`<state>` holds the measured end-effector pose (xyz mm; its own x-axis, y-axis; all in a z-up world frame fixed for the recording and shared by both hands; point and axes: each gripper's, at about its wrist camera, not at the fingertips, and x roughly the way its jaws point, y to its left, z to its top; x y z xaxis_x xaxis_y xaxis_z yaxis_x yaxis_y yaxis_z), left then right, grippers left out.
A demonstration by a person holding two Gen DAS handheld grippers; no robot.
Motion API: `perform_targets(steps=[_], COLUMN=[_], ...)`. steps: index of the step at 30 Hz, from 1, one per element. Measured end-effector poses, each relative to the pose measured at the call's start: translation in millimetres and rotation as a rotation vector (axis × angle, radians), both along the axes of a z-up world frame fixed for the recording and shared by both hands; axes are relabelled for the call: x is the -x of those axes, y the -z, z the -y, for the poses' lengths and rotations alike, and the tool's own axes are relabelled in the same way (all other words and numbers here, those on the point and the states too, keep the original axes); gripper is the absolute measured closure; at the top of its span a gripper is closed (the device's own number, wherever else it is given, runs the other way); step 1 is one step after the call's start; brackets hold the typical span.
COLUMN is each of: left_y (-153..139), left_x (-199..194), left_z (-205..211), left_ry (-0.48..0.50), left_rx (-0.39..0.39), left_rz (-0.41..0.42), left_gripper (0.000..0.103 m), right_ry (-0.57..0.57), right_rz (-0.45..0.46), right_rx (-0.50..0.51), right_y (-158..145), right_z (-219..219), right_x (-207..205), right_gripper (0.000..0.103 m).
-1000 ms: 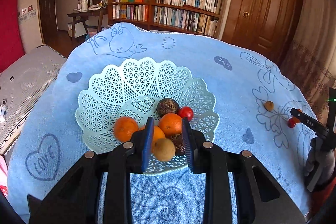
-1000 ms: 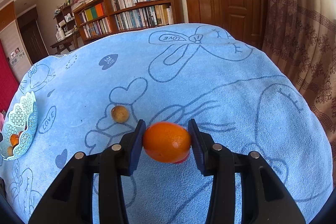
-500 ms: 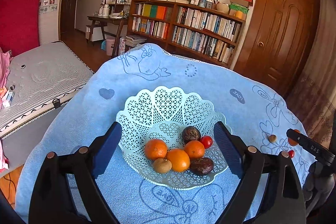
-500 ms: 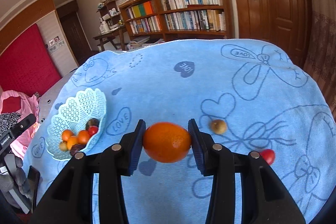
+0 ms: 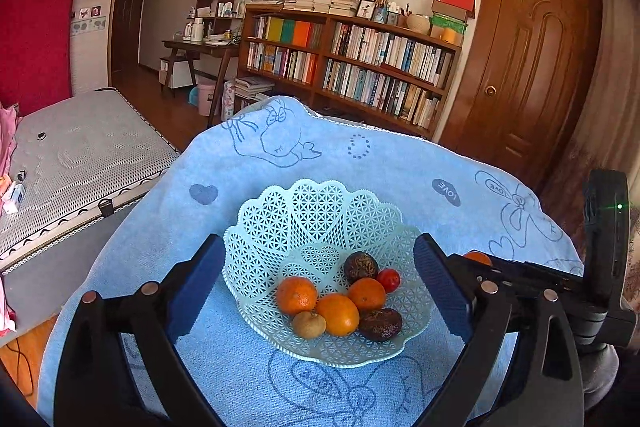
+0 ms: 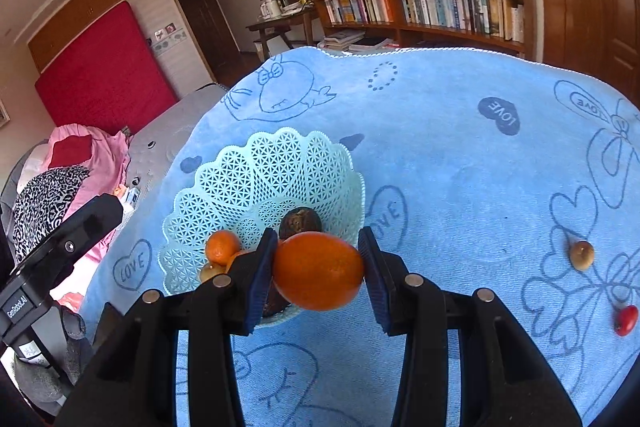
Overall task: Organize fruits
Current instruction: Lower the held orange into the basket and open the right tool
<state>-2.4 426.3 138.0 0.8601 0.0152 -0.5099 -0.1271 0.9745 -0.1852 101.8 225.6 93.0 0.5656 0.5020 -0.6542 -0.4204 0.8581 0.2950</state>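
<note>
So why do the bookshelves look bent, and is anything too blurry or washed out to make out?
Left wrist view: the fisheye lens bows the bookcase and door, with dark corners; the basket and its fruit are sharp under even daylight. Right wrist view: same curving; the held orange is crisp with a soft sheen, and the blue cloth is bright at its far edge but not washed out.

Left gripper (image 5: 318,287): jaws spread wide, pads far apart at the lower left and lower right of its own frame, nothing between them. Its body also shows at the left edge of the right wrist frame.

Right gripper (image 6: 318,271): jaws closed on an orange (image 6: 318,270), both blue pads touching its sides, at lower centre of its frame. Its body appears at the right edge of the left wrist frame.
</note>
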Motion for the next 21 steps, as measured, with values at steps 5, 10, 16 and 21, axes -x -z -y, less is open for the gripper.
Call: perform_targets(steps=[5,10,16,21], left_y=[0.9,1.4,2.3,3.3], left_x=[-1.2,-1.5,-1.7,-2.2], left_z=[-2.2,-2.4,-0.1,2.0], left_ry=[-0.002,0.0,0.004,0.011], left_rx=[0.01,0.017,0.017,0.017], left_rz=[-0.003,-0.006,-0.009,-0.012], left_gripper=[0.005,0.005,0.005,0.004], right_ry=[-0.039,-0.025,0.026,0.062], right_rz=[-0.052,-0.036,-0.04,-0.026], right_rx=[-0.032,-0.024,-0.041,-0.026], right_y=[6.5,6.0,7.7,10.0], right_z=[-16.0,-13.7,5.5,19.4], right_x=[-11.4,-9.8,-9.6,-8.0], right_gripper=[0.059,0.059,0.059,0.059])
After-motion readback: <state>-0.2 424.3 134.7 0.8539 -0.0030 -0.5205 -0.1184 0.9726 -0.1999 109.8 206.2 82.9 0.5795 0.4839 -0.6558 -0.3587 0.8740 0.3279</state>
